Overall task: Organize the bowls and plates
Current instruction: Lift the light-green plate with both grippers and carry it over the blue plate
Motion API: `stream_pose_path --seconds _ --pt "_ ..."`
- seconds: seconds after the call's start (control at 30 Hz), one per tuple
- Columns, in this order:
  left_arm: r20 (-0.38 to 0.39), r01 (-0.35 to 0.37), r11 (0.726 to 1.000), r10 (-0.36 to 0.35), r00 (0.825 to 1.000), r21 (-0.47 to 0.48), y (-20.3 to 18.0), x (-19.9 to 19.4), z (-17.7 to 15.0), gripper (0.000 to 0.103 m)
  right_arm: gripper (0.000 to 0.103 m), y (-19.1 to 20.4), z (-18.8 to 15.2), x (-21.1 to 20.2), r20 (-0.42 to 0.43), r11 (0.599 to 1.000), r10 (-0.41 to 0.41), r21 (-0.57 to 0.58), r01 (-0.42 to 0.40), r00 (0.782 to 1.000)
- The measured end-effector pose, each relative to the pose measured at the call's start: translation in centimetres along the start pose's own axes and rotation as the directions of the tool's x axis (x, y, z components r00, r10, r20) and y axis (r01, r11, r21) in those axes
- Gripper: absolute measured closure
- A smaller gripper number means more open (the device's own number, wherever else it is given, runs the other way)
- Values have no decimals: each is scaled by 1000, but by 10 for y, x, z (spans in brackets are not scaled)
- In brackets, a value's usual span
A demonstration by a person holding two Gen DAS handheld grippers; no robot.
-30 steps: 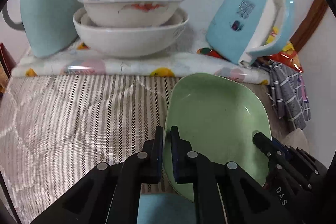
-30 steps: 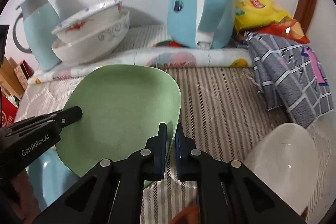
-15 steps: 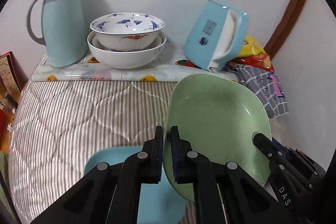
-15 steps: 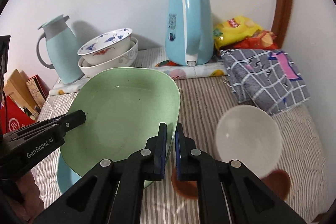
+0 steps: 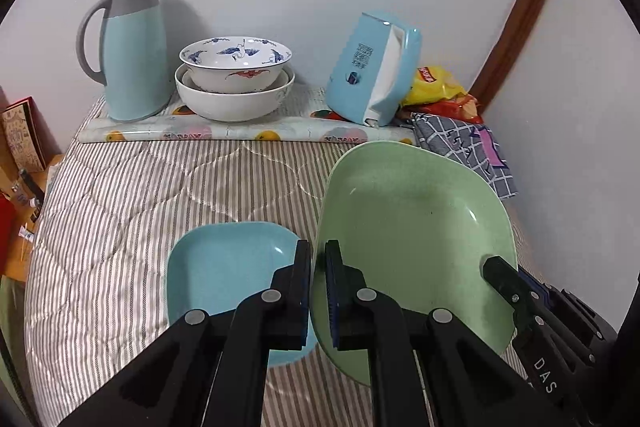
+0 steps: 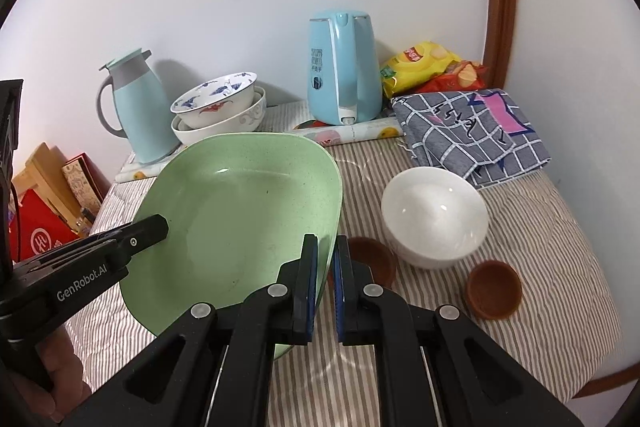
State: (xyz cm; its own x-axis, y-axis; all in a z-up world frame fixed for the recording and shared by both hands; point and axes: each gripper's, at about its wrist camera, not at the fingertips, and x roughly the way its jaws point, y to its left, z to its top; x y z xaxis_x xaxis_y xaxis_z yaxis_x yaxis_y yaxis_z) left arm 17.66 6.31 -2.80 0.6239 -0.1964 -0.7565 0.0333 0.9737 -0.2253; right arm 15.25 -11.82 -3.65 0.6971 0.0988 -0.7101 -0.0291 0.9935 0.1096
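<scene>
Both grippers hold a large green plate (image 5: 416, 227) above the striped bed. My left gripper (image 5: 318, 259) is shut on its left rim, and my right gripper (image 6: 327, 255) is shut on its right rim (image 6: 240, 211). A light blue plate (image 5: 228, 267) lies on the bed below and left of the green one. A white bowl (image 6: 434, 215) and two small brown cups (image 6: 494, 289) sit to the right. Two stacked bowls (image 5: 236, 83), the upper one patterned blue and red, stand at the back.
A light blue thermos (image 5: 132, 47) and a blue kettle (image 6: 344, 67) stand on a fruit-print mat (image 5: 240, 135) by the wall. Snack bags (image 6: 432, 67) and a checked grey cloth (image 6: 472, 131) lie at the back right. Boxes (image 6: 44, 211) stand left of the bed.
Both grippers have pulled back from the wall and risen with the green plate. The blue plate, white bowl and brown cups have come into view below.
</scene>
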Motion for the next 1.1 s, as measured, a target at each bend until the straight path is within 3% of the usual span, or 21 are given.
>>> stream_pose_path --seconds 0.4,1.1 --pt "17 7 1000 -7 1000 22 -2 -28 -19 95 96 2 -24 -33 24 1000 -4 22 4 1000" --pt "22 6 999 -7 1000 36 0 -44 -34 95 96 7 -44 -50 34 999 -13 35 12 999"
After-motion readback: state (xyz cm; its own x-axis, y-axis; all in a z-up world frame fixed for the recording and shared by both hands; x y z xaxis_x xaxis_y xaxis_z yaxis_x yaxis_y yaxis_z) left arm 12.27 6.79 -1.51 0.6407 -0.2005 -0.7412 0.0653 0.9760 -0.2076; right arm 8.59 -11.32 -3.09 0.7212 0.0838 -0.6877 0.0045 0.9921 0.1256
